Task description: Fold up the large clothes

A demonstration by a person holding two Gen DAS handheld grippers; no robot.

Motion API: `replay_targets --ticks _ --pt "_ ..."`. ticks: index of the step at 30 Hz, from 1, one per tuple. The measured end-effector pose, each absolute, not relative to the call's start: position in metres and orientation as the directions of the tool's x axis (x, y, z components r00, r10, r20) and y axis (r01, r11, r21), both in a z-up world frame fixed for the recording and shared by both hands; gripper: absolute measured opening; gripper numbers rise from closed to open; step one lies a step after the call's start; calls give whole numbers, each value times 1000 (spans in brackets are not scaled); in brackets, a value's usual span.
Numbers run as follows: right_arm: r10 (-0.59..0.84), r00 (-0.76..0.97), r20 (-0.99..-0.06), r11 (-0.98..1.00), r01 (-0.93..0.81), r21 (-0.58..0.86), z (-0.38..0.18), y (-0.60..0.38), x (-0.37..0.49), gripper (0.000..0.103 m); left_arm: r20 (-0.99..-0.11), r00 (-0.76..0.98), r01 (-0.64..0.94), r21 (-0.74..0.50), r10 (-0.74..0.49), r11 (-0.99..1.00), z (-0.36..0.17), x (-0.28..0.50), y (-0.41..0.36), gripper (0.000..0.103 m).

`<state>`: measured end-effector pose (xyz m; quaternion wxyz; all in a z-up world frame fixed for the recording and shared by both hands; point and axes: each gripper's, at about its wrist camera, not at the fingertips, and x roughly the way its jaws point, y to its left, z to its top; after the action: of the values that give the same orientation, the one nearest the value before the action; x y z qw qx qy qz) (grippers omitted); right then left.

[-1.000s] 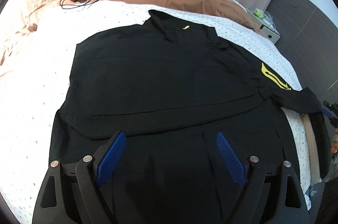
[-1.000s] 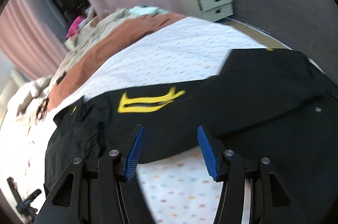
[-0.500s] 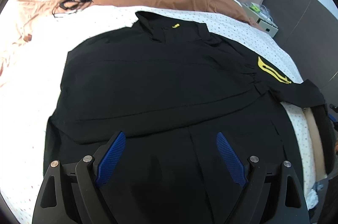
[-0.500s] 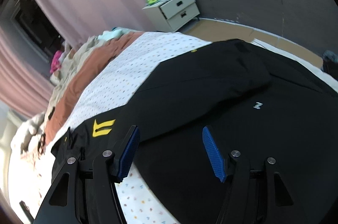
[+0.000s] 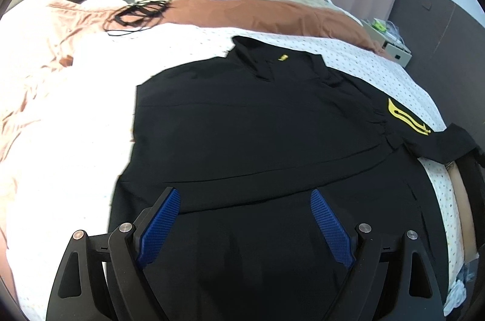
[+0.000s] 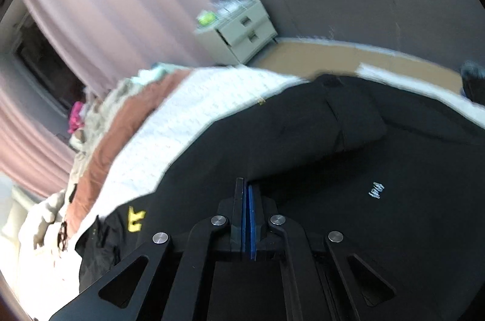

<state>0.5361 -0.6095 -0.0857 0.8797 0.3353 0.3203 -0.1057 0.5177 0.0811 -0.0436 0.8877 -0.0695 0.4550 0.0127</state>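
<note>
**Right gripper pinched on the sleeve, folding barely begun**

Left gripper [image 5: 244, 219] in the left wrist view hangs with its blue pads spread wide and nothing between them, above the lower part of a black jacket [image 5: 257, 133]. The jacket lies spread on the bed [image 5: 60, 163], collar towards the brown blanket [image 5: 272, 15]. One fold edge runs across the body, which suggests the near sleeve or side is already laid over. The far sleeve with the yellow emblem [image 5: 406, 116] reaches out to the bed's edge and hangs over it, not yet brought in. A tangle of black cable [image 5: 136, 15] sits well apart, near the pillows.

Right gripper [image 6: 246, 190] in the right wrist view has just closed; its pads are pressed together at the edge of the black sleeve [image 6: 303, 139]. Whether cloth is truly caught between them I cannot tell for sure, since the fabric is dark and the frame is blurred. The bedside drawers [image 6: 242, 30] stand beyond the bed.

My judgement: the jacket is laid out and perhaps one side folded; the emblem sleeve, the halving of the body and the final tidy remain.
</note>
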Motion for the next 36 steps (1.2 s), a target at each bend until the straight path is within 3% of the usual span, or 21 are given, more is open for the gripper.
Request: replay_targets --ticks 20,36 --pt "220 875 -431 915 -32 403 101 -407 556 2 -764 644 -174 -196 -39 965 -19 450 166 89" --pt "361 823 -438 916 -225 332 137 -227 589 2 -755 656 -297 -259 0 919 -39 400 272 89"
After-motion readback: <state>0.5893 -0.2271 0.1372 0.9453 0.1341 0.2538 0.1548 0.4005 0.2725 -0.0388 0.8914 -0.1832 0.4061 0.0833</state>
